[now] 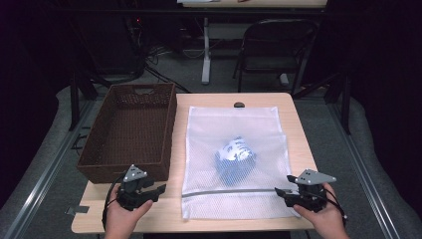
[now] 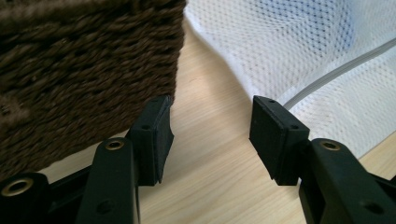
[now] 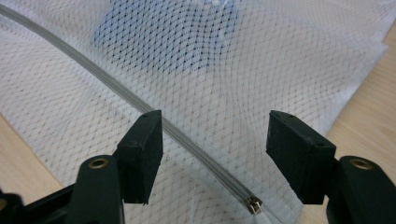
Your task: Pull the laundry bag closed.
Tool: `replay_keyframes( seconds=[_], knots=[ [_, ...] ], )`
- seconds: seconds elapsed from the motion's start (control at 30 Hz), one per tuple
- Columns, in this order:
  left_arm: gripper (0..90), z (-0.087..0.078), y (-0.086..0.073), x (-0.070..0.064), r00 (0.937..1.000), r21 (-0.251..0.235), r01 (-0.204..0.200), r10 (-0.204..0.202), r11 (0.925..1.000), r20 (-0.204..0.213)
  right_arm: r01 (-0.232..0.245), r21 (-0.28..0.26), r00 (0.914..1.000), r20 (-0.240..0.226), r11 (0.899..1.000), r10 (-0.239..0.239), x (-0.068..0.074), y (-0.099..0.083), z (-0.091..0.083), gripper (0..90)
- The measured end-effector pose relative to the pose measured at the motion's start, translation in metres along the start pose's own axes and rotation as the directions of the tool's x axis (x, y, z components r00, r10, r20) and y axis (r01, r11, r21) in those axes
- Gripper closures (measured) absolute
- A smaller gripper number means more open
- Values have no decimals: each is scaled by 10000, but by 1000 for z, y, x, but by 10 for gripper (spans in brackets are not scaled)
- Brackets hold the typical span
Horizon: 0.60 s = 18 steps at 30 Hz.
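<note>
The white laundry bag [image 1: 234, 164] is fine, see-through mesh cloth, matt and soft, with a smooth grey zip tape [image 3: 154, 114] ending in a small shiny metal slider [image 3: 254, 206]. A blue and white patterned cloth item [image 1: 235, 155] shows through the mesh. The dark brown rectangular basket [image 1: 128, 134] is rough woven cord, matt and ridged. The desk [image 2: 210, 154] is pale wood-look board, smooth with a low sheen. The left gripper [image 2: 210, 126] and right gripper [image 3: 215, 158] have matt black plastic jaws with brass-coloured rivets and dull, foam-like pads.
</note>
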State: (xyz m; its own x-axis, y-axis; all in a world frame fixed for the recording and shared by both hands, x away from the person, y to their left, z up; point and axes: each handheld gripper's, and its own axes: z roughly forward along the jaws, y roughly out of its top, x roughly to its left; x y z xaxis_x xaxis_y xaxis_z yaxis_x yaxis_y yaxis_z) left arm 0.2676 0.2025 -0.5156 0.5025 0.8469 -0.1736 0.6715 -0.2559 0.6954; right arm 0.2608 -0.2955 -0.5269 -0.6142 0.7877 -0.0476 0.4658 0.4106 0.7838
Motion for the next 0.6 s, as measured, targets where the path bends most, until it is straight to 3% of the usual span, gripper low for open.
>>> replay_keyframes(
  seconds=[0.23, 0.4, 0.6],
  knots=[
    [476, -3, -18, 14, 9994, -170, 341, -342, 9993, -100, -6, -555, 9999, 124, 9985, 13, 6, -8, 0, 364],
    [471, -5, -27, 24, 9975, -260, 666, -672, 9974, -215, -13, -373, 9999, 166, 9993, 19, 2, -16, 3, 363],
    [467, -4, -33, 32, 9949, -331, 915, -928, 9953, -402, -337, -282, 9993, 124, 9990, 340, -3, -26, 9, 364]
  ],
)
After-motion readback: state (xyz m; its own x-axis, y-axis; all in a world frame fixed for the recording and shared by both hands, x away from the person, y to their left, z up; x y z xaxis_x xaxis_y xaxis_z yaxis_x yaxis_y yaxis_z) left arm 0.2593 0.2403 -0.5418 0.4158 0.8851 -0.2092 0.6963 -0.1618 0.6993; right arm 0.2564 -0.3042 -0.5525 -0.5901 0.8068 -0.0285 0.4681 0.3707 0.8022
